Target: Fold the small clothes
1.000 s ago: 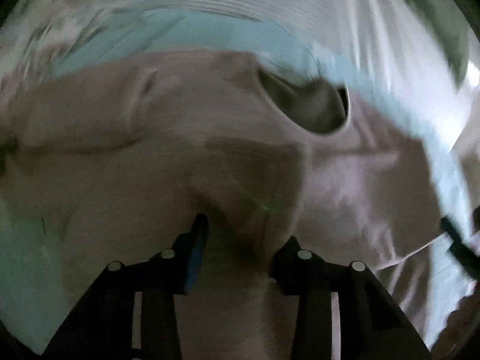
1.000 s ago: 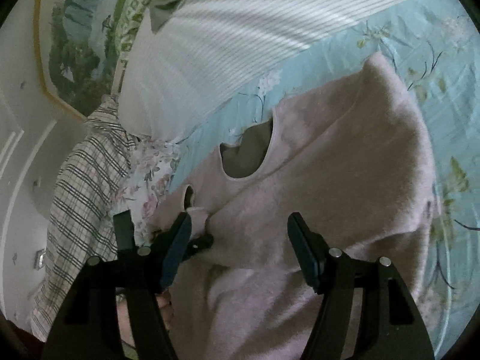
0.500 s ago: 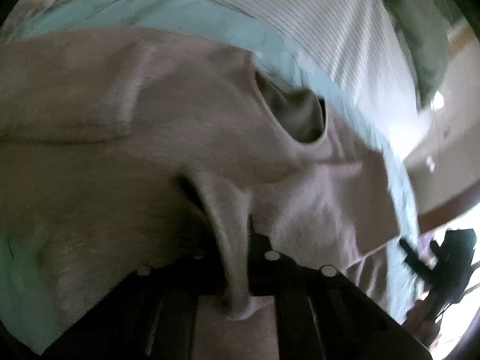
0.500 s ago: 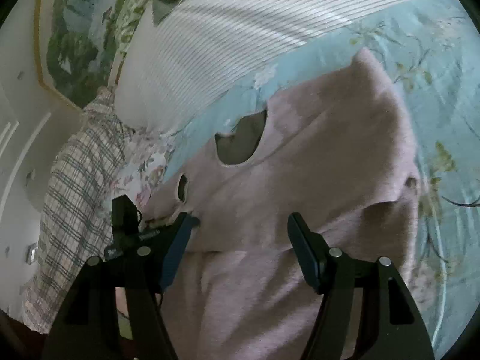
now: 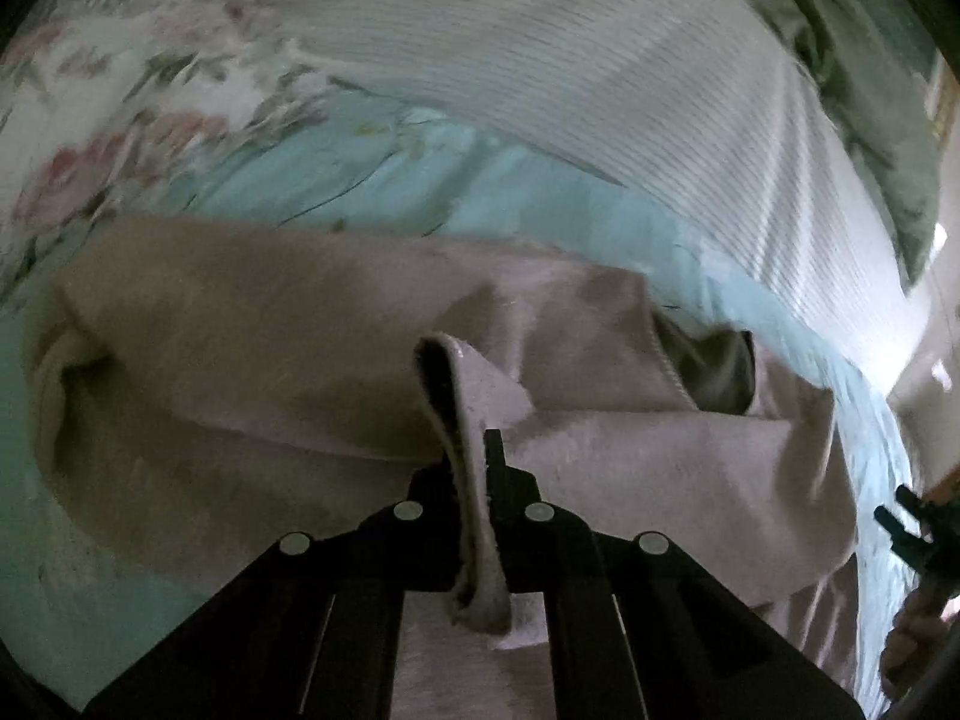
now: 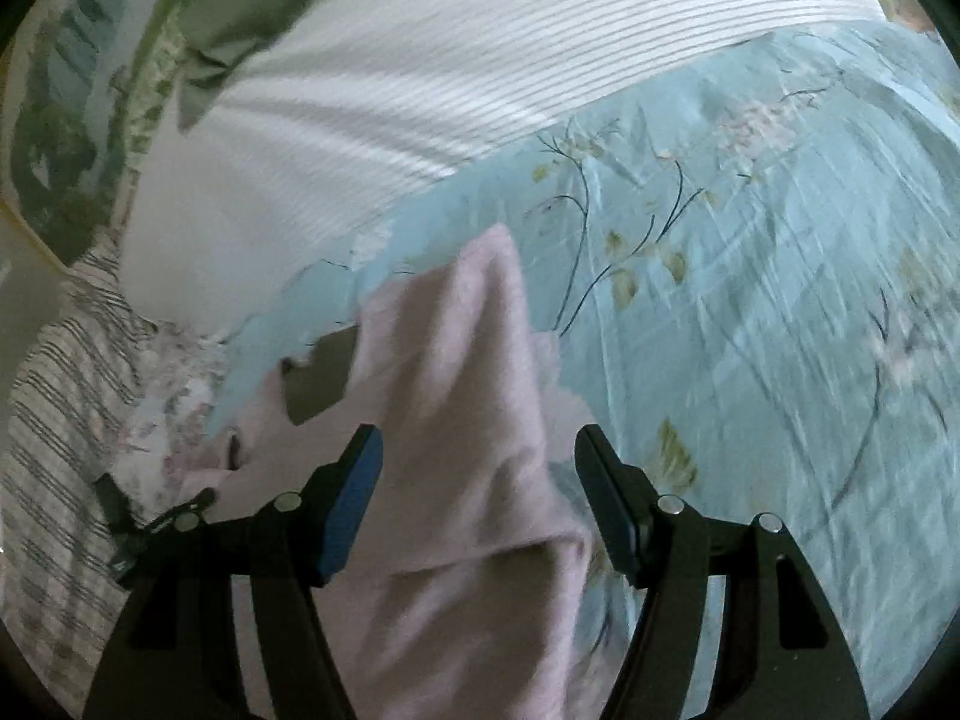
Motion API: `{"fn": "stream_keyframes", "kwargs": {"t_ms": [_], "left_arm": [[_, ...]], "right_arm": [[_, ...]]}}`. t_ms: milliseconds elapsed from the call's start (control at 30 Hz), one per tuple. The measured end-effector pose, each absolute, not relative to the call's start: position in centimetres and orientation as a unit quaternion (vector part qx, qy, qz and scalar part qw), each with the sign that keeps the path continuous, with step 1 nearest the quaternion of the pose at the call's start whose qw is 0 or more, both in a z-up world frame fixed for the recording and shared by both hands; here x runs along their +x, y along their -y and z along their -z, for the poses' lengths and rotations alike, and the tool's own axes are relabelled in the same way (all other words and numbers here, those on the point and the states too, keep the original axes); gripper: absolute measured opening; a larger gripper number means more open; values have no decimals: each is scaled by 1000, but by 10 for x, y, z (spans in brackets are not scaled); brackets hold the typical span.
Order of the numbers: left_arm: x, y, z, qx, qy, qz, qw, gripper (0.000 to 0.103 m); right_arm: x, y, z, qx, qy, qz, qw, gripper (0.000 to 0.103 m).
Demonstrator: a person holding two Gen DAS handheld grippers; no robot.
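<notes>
A fold of the pink garment is now pinched by the left gripper, whose jaws were spread a second ago. The right gripper is kept spread above the garment, on the bedsheet toward 12 o'clock. Folding has begun.

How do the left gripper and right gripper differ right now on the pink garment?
The left gripper is shut, pinching an edge of the pink garment; the right gripper is open and holds nothing. The left gripper has fabric running between its fingers and draping toward the camera; the right gripper's fingers stand apart with the garment passing between them, untouched as far as visible. Both are over the blue floral bedsheet.
</notes>
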State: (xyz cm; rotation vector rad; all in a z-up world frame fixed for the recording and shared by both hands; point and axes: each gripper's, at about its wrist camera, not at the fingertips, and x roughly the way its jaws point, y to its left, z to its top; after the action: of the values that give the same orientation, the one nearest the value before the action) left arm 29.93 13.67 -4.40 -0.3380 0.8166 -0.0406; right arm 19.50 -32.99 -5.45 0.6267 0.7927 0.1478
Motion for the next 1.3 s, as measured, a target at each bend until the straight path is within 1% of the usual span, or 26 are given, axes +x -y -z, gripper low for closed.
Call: {"fn": "stream_keyframes", "kwargs": {"t_ms": [133,200,300,400,533,567,600,633,667,800,867,967,1000,1033,1133,1167,1233,1300], "left_arm": [[292,-141,48,-166,-394,11,904,3],[290,-137,43,-154,-382,5,911,3],[286,-145,39,-173,-363,-17,915,3],[288,-155,40,-190,-364,-23,912,3],[290,-149,46,-172,-376,-25,910,3],[289,-147,48,-171,-377,-24,910,3],[289,-147,49,-170,-377,-23,910,3],[288,-146,49,-171,-379,-22,909,3],[288,-146,50,-173,-380,-20,908,3],[284,-137,40,-176,-369,13,913,3],[286,-127,41,-164,-372,22,913,3],[290,-116,49,-154,-383,27,910,3],[291,-115,51,-154,-386,29,909,3],[291,-115,54,-155,-391,31,907,4],[291,-116,57,-153,-394,35,906,4],[291,-116,58,-151,-396,36,905,4],[292,-115,61,-151,-402,35,902,4],[288,-118,62,-152,-404,31,901,6]], "right_arm": [[226,323,70,272,-412,-73,867,68],[241,319,80,263,-429,-79,861,68],[255,314,96,259,-454,-82,849,68],[256,317,94,269,-445,-90,849,68],[255,320,96,277,-442,-96,848,68],[255,319,97,272,-442,-97,849,66],[255,316,96,263,-443,-101,851,41],[255,311,96,258,-448,-108,849,9],[255,309,95,259,-453,-110,846,8],[242,324,64,247,-406,-84,876,7],[242,332,64,245,-411,-69,875,7],[250,330,80,220,-445,-45,867,8],[251,329,84,211,-457,-27,864,13],[249,329,82,196,-461,1,866,15],[231,322,55,190,-416,2,889,16],[228,315,49,187,-408,-13,893,19],[229,284,47,150,-425,-66,890,41],[233,269,64,142,-456,-94,873,43]]}}
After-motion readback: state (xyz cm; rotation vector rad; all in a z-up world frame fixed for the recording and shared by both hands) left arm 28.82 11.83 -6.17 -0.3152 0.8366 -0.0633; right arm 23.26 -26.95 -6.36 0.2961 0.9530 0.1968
